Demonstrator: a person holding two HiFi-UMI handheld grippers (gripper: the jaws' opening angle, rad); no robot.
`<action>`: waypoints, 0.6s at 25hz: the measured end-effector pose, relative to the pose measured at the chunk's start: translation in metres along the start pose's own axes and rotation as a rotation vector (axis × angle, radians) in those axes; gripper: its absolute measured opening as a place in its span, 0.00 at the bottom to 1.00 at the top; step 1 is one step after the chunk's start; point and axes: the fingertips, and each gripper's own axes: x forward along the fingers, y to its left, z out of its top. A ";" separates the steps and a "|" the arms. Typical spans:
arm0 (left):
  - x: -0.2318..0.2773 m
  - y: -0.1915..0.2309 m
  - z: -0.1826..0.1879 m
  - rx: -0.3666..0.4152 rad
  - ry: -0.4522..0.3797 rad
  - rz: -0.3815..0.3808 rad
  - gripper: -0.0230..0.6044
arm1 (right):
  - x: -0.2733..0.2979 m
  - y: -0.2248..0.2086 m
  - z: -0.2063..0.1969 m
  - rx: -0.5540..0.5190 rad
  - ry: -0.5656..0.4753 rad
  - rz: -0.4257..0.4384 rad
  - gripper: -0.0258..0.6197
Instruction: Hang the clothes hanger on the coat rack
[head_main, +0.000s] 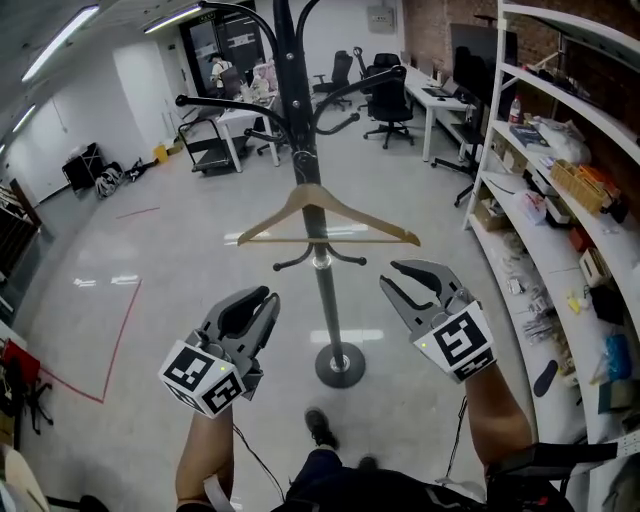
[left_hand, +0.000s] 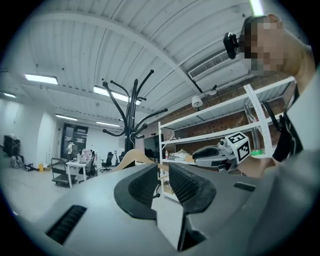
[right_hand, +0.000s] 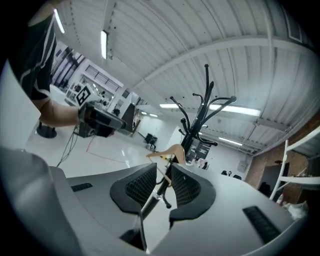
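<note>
Head view: the hanger (head_main: 325, 215) hangs on the coat rack (head_main: 298, 120), ahead and between the left gripper (head_main: 265, 298) and right gripper (head_main: 392, 277), its long axis crosswise, about equally near both.

Left gripper view: fingers (left_hand: 190, 185) spread, empty; the hanger lies ahead, slightly left.

Right gripper view: fingers (right_hand: 142, 182) spread, empty; the hanger lies straight ahead.

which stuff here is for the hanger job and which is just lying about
For the job:
wooden hanger, coat rack, left hand-held gripper, right hand-held gripper

Just lying about:
shelving unit, office chair, desk, cart
</note>
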 end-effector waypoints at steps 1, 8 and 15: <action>-0.009 -0.004 0.003 0.005 -0.011 0.030 0.14 | -0.009 0.006 0.009 0.041 -0.028 0.011 0.19; -0.065 -0.055 0.027 -0.039 -0.071 0.084 0.04 | -0.070 0.021 0.048 0.254 -0.101 -0.052 0.12; -0.133 -0.084 0.025 -0.045 -0.044 0.061 0.04 | -0.109 0.070 0.062 0.351 -0.088 -0.131 0.07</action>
